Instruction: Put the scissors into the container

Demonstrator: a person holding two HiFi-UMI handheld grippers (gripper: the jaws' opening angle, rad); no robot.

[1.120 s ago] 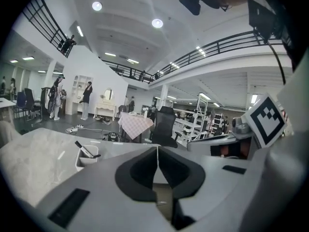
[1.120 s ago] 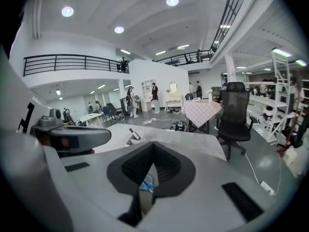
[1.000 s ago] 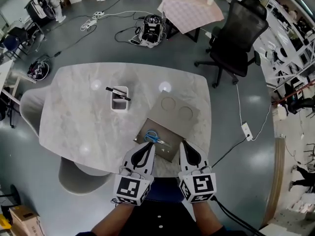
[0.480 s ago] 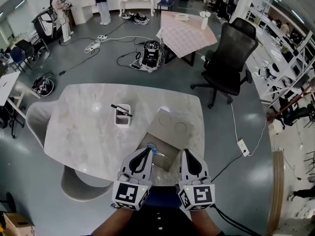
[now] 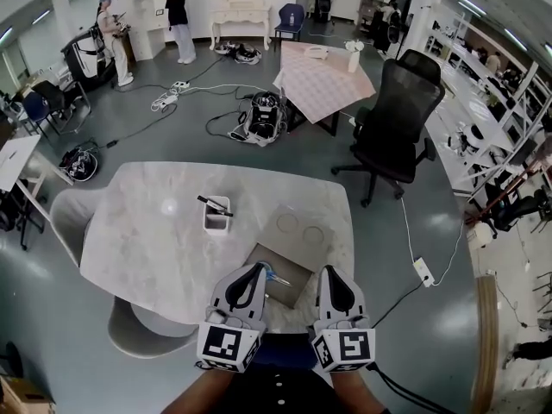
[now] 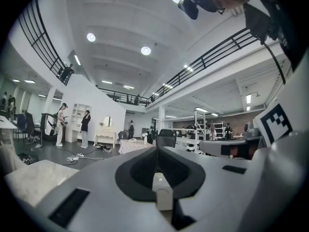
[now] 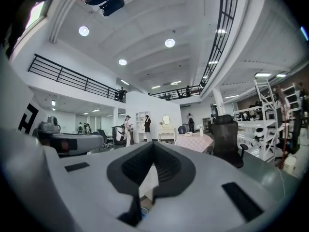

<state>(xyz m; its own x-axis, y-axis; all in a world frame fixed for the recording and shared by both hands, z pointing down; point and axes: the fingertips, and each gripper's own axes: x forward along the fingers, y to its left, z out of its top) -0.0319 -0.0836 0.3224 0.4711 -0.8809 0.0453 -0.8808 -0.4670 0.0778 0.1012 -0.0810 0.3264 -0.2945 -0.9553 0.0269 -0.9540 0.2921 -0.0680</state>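
Left gripper (image 5: pixel 255 271) and right gripper (image 5: pixel 326 272): jaws closed on nothing; scissors (image 5: pixel 276 278) lie ungrasped on the cardboard (image 5: pixel 294 289) just between them, with the white container (image 5: pixel 216 216) well apart at eleven o'clock on the bench (image 5: pixel 151 248), so, in my judgement, the task is not begun.

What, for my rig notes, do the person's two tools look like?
Both the left tool and right tool have pale grey tapering shells with black inner pads. Each carries a cube of black-and-white square markers. A black cable trails from the right one.
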